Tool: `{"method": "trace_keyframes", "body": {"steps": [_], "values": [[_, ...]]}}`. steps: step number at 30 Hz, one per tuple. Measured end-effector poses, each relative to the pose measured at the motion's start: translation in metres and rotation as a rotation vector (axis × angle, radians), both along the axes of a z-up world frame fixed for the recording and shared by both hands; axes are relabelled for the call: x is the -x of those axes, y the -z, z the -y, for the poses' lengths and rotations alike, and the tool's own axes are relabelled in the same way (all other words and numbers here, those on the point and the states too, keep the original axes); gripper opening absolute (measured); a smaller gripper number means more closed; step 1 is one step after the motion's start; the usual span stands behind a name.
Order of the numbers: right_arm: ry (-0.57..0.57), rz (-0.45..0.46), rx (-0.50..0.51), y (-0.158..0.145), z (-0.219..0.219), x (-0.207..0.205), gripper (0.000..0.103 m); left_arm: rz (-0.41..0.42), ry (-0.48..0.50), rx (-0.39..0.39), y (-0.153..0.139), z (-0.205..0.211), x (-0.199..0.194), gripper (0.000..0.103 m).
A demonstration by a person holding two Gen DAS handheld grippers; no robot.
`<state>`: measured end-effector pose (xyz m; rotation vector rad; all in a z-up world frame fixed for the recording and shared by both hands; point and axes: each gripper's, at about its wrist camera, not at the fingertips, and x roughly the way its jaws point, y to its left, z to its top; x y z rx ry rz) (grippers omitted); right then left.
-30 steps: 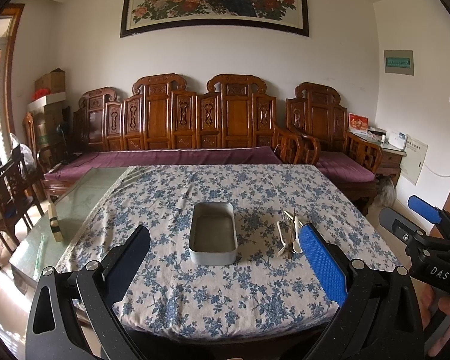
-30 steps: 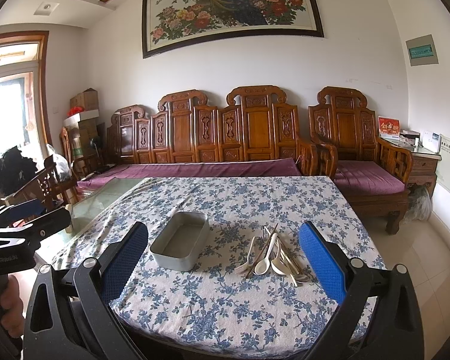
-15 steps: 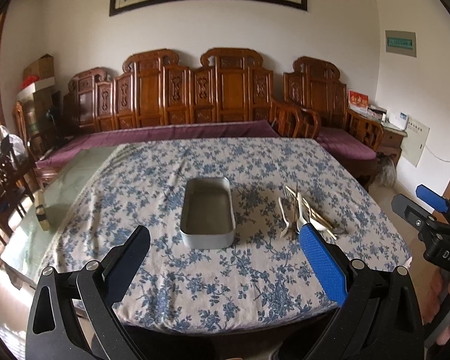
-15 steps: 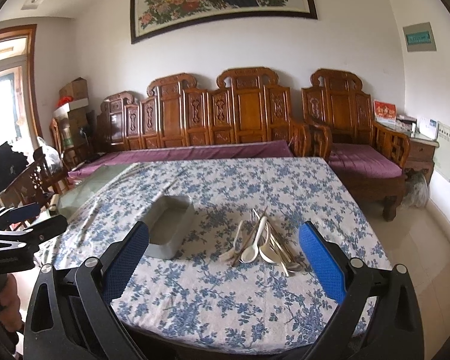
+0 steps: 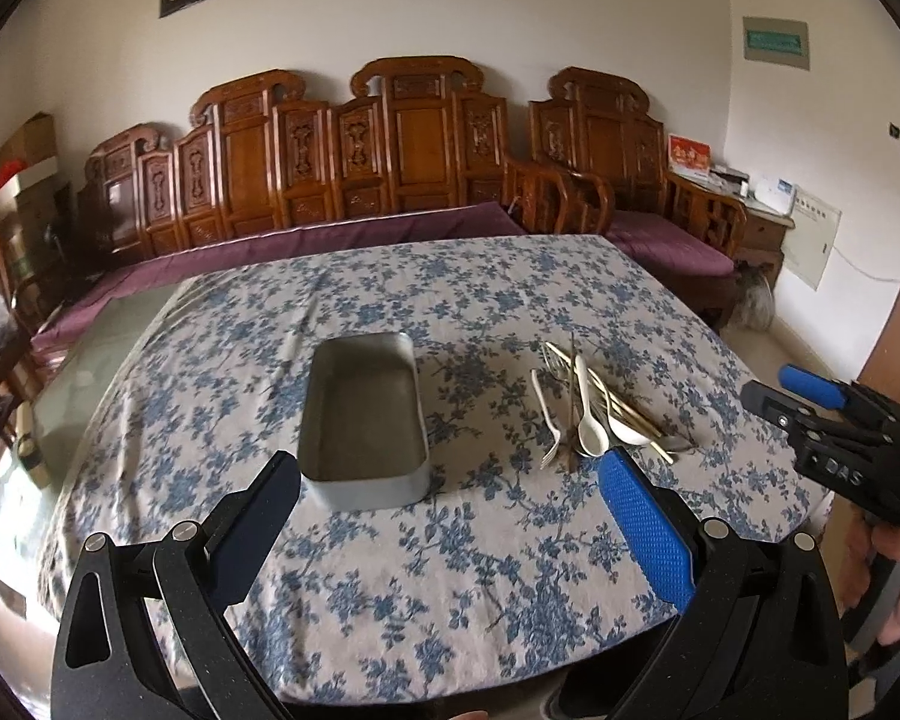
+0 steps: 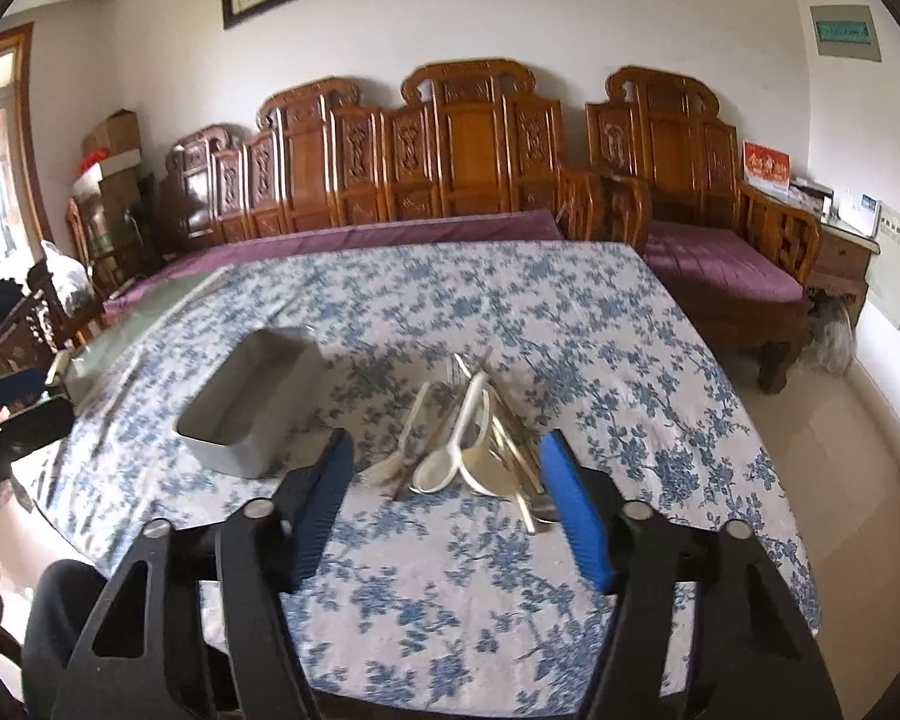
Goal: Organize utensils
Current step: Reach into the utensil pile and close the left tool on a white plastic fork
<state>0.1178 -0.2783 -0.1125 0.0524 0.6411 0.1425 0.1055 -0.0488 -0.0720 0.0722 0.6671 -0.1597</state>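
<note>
Closing in on the heap of utensils (image 6: 471,447), you have the right hand-held gripper (image 6: 447,504) lined up with it, jaws narrowing with nothing between them yet. Pick one piece at the edge of the heap rather than biting into the middle; the white fork (image 5: 545,414) lying slightly apart on the tin's side looks the easiest, I'd judge. Come down with the pads (image 6: 576,510) straddling its handle across, not along, and let them meet the cloth (image 5: 480,540) lightly so the thin handle doesn't slip under.

Your left hand-held gripper (image 5: 450,516) stands wide and empty, just short of the tin (image 5: 363,420); it could steady the tin when you drop pieces in.

The heap sits on the counter to the right of the empty grey tin, close but not touching: white spoons (image 6: 450,450), a white fork, pale gold pieces and dark sticks, crossed and fanned over one another
</note>
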Motion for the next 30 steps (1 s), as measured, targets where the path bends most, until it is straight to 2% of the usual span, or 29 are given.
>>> {"method": "trace_keyframes", "body": {"steps": [3,7,13,19,23,30], "values": [[0.010,-0.027,0.006,0.009,0.012,-0.016,0.056,0.001,0.029,-0.004,0.004,0.009,-0.010,0.097],[0.008,-0.086,-0.043,0.020,0.034,-0.040,0.047,-0.006,0.069,-0.008,0.014,0.022,-0.025,0.097],[0.023,-0.153,0.008,0.041,0.056,-0.075,0.041,-0.049,0.126,-0.004,0.034,0.037,-0.047,0.095],[-0.019,-0.248,0.070,0.083,0.059,-0.106,0.037,-0.122,0.172,-0.009,0.062,0.055,-0.075,0.083],[-0.052,-0.289,0.089,0.106,0.056,-0.118,0.036,-0.180,0.195,-0.029,0.085,0.066,-0.091,0.070],[-0.067,-0.330,0.093,0.129,0.060,-0.127,0.036,-0.257,0.235,-0.055,0.126,0.088,-0.122,0.052]]}}
